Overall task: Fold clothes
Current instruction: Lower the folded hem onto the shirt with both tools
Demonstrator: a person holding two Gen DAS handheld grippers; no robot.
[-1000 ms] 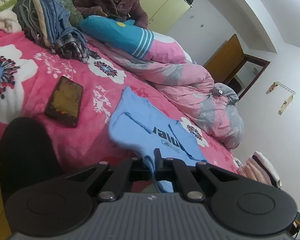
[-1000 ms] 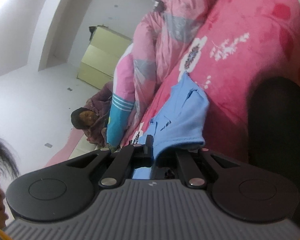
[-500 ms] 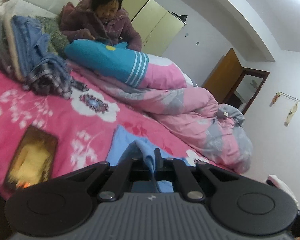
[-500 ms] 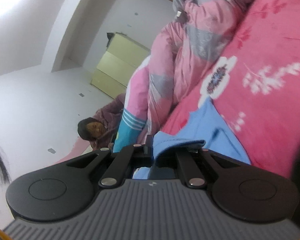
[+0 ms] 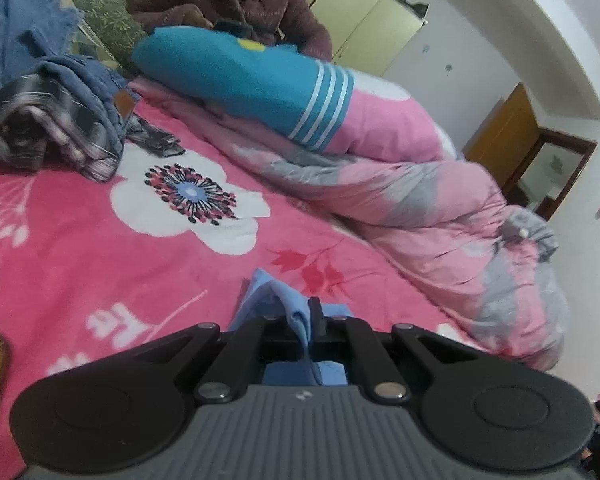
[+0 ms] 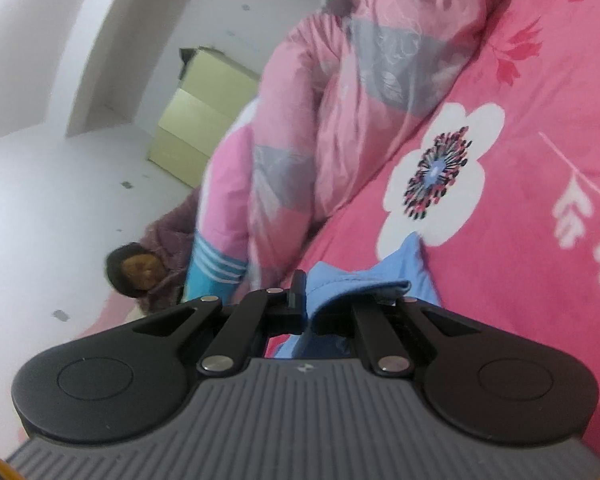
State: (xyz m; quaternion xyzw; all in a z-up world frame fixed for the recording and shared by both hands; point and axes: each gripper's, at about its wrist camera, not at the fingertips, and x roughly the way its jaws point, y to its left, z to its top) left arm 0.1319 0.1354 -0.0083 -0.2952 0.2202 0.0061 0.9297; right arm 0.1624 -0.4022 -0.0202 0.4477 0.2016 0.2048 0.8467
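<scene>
Blue garment (image 5: pixel 288 304) | clamped in left gripper (image 5: pixel 310 320) and right gripper (image 6: pixel 306 300) | edge pinched at two points for folding over pink bedspread (image 5: pixel 100 260)

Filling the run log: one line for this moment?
left tool: shut on blue shirt | right tool: shut on blue shirt | surface: pink floral blanket

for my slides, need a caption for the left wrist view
Left tool shut on a light blue cotton garment above a pink floral fleece blanket.
</scene>
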